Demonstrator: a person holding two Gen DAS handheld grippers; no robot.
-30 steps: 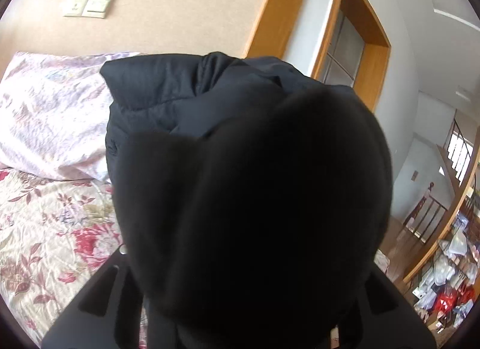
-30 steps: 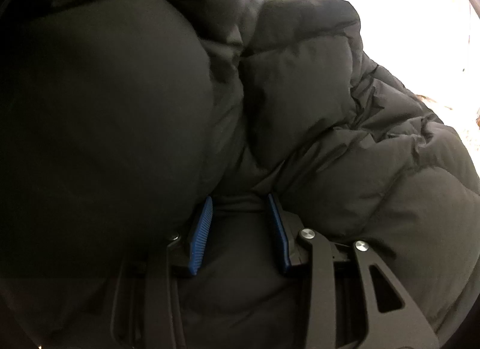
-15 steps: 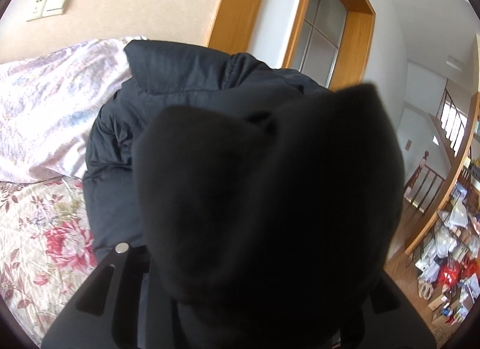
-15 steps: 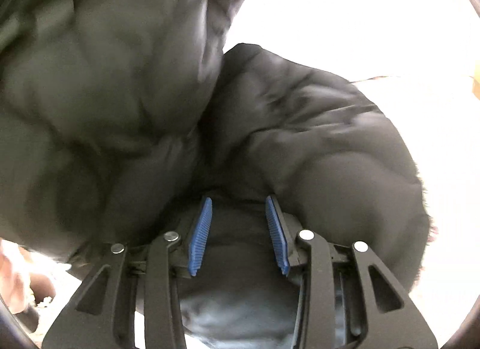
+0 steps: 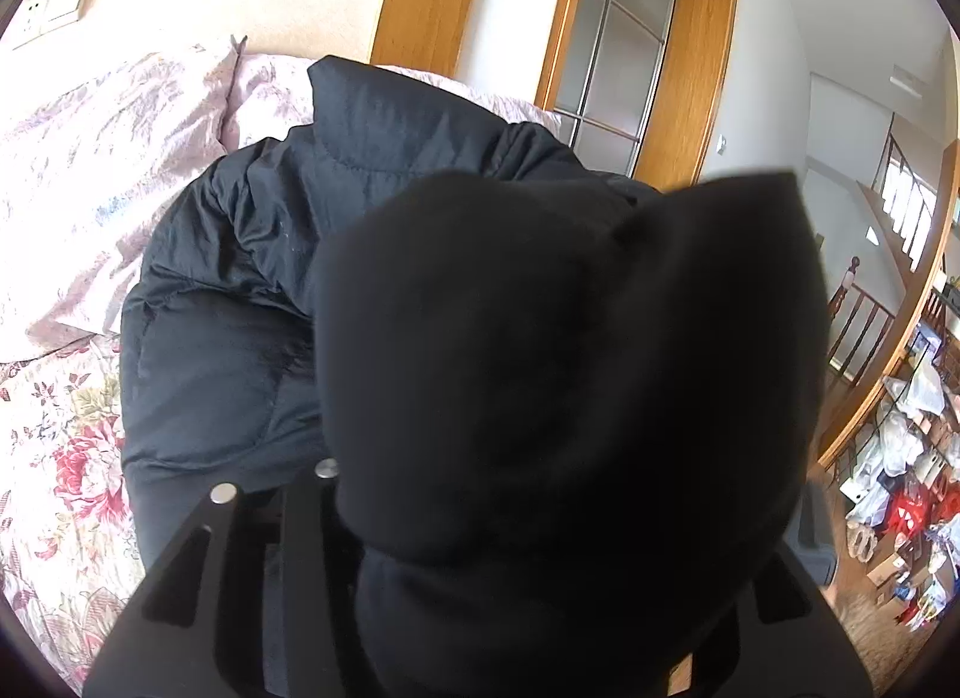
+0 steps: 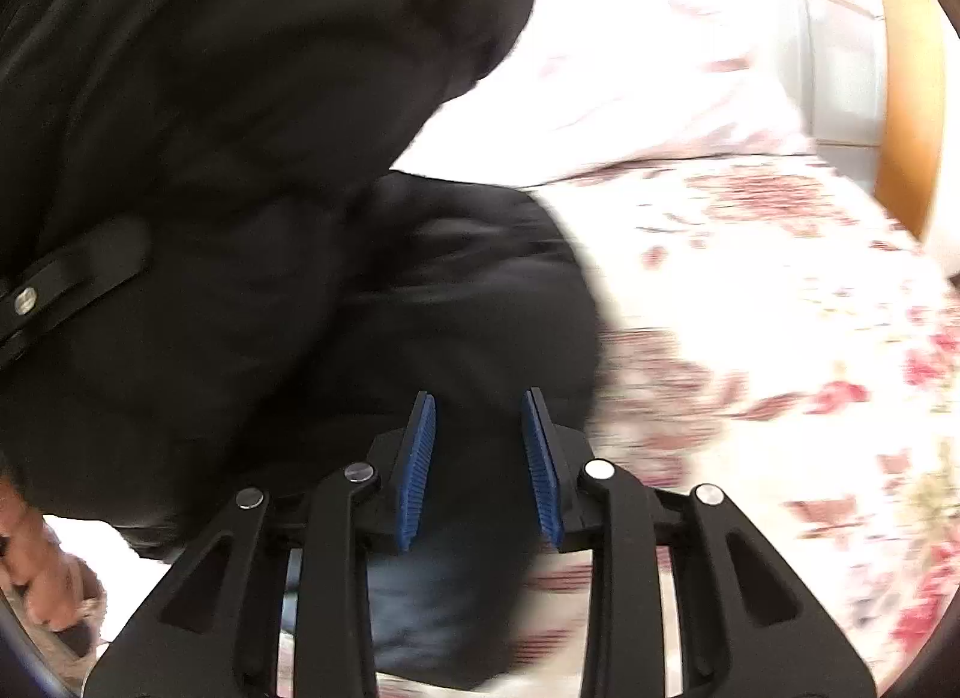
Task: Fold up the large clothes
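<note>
One black puffer jacket (image 5: 240, 302) lies bunched on the floral bedsheet (image 5: 54, 458), its far end against one pink pillow (image 5: 90, 170); a wood-framed glass door (image 5: 624, 50) stands far right. A dark fold of the jacket blocks the left gripper (image 5: 540, 518), so whether it pinches the cloth cannot be told. The right gripper (image 6: 480, 458) has its blue pads (image 6: 417, 470) spread, with jacket fabric lying between them, unpinched.
</note>
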